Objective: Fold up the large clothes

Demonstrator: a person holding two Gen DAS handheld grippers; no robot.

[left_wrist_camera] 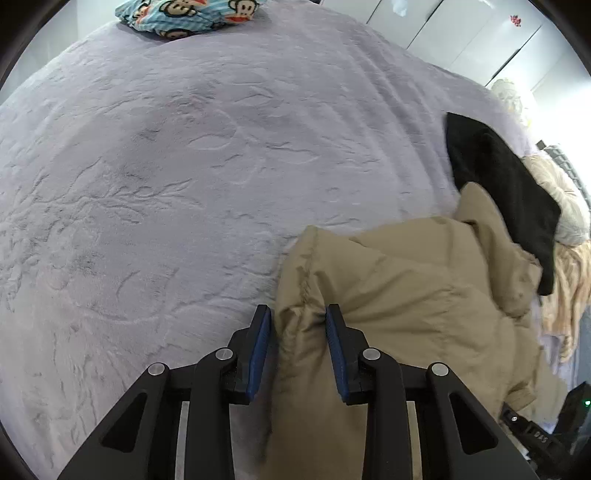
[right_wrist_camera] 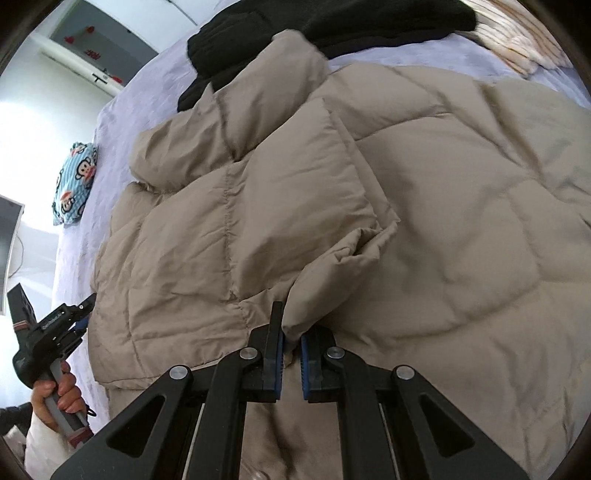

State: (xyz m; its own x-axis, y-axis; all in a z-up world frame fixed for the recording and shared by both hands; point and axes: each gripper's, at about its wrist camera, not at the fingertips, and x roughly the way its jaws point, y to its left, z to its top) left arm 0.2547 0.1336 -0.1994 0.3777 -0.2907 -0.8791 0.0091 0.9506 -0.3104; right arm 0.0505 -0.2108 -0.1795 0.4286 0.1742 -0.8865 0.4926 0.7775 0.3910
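A large tan quilted jacket [right_wrist_camera: 369,192] lies spread on the lilac bedspread [left_wrist_camera: 184,166]. In the left wrist view the jacket [left_wrist_camera: 399,295] fills the lower right. My left gripper [left_wrist_camera: 298,314] is shut on a bunched edge of the jacket, with the fabric pinched between its blue pads [left_wrist_camera: 334,328]. It also shows in the right wrist view [right_wrist_camera: 79,314], at the jacket's left edge. My right gripper [right_wrist_camera: 292,328] is shut on a fold of the jacket near its lower hem, and a sleeve lies folded across the body.
A black garment [left_wrist_camera: 502,184] lies beyond the jacket, also in the right wrist view [right_wrist_camera: 295,33]. Cream clothing [left_wrist_camera: 569,221] is piled at the bed's right edge. A blue monkey-print cushion [left_wrist_camera: 184,18] sits at the far side. White wardrobe doors [left_wrist_camera: 461,33] stand behind.
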